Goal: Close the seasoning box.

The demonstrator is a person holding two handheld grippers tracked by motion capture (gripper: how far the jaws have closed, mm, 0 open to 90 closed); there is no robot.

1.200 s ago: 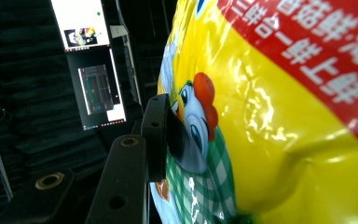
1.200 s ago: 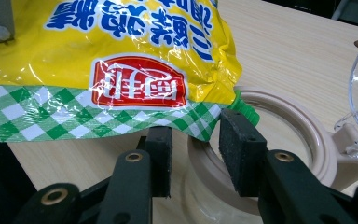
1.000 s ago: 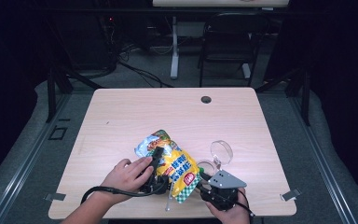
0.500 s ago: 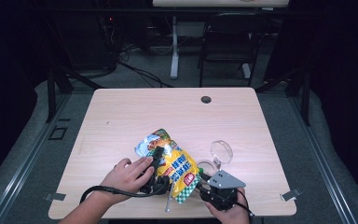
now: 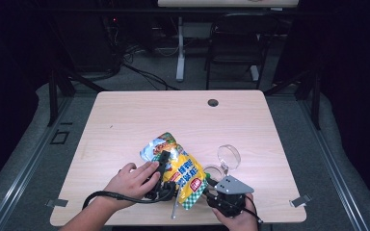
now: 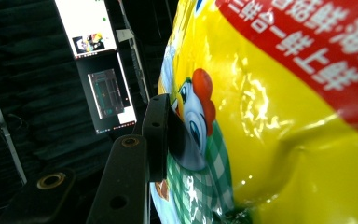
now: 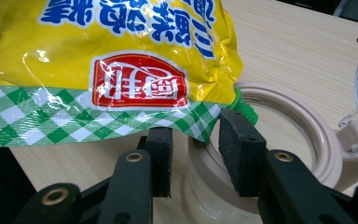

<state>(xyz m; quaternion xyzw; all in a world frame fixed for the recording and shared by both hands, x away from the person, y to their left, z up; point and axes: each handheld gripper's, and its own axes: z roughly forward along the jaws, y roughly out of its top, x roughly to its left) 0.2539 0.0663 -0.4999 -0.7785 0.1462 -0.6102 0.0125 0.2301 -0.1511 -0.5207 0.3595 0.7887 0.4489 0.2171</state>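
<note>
Step in hand, as judged: getting the yellow snack bag (image 5: 179, 166) positioned and opened over the clear jar (image 5: 213, 172) so its contents can go in. Right gripper (image 5: 211, 186), nearest the person at the front edge of the surface (image 5: 125, 115): in the right gripper view its jaws straddle the bag's lower corner at the green-checked seal strip (image 7: 74, 123); the right pad (image 7: 237, 149) sits against the corner of the film while the left pad stands just under the strip, so I cannot tell whether the film is truly pinched or only sits between them. Directly beyond these jaws lies the jar's beige rim (image 7: 284, 112), with its clear hinged lid (image 5: 229, 156) tipped open on the far side. Left gripper (image 5: 164, 173): clamped on the bag's body; in the left gripper view one pad (image 6: 156, 135) presses into the printed film, the other jaw hidden behind the bag. The bag leans up off the surface between the two grippers, its far end pointing away from the person. Next move, as I judge it: right gripper must secure the seal corner firmly, then pull against the left gripper's hold to tear it, keeping the corner over the jar mouth so nothing spills.
</note>
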